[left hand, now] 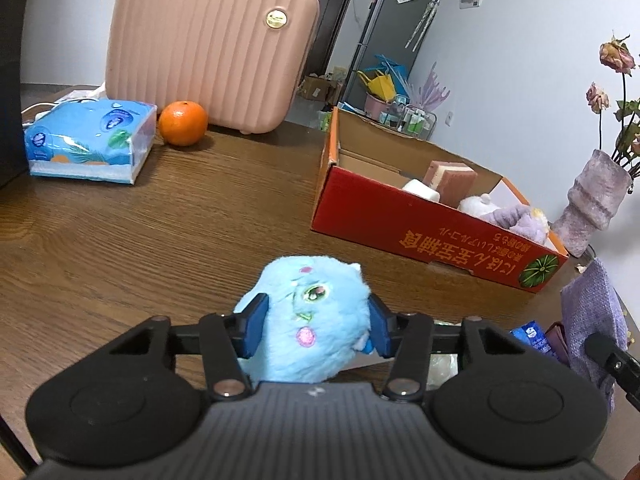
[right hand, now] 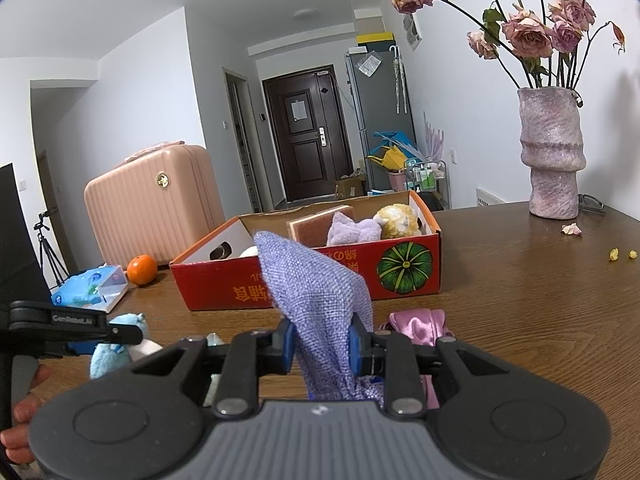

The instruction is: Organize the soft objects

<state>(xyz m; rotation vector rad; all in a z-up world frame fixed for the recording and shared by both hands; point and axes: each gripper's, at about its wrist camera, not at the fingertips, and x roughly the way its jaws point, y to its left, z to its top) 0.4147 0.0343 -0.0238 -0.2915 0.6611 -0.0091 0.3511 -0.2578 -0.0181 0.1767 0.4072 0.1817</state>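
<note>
A fluffy light-blue plush toy [left hand: 310,320] sits between the blue pads of my left gripper [left hand: 316,322], and both pads press into its sides. It shows again as the blue plush [right hand: 116,346] at the lower left of the right wrist view, under the left gripper's black finger. My right gripper [right hand: 320,346] is shut on a purple woven cloth [right hand: 316,292], which stands up in a peak above the jaws. The red cardboard box [left hand: 420,232] lies to the right, holding a brown sponge block [left hand: 452,178], a lilac plush [right hand: 354,230] and a yellow plush [right hand: 398,220].
On the wooden table stand a pink suitcase [left hand: 212,44], an orange [left hand: 183,123] and a blue tissue pack [left hand: 90,140] at the far left. A pink satin pouch [right hand: 418,324] lies beyond my right gripper. A vase of dried roses [right hand: 550,148] stands at the right.
</note>
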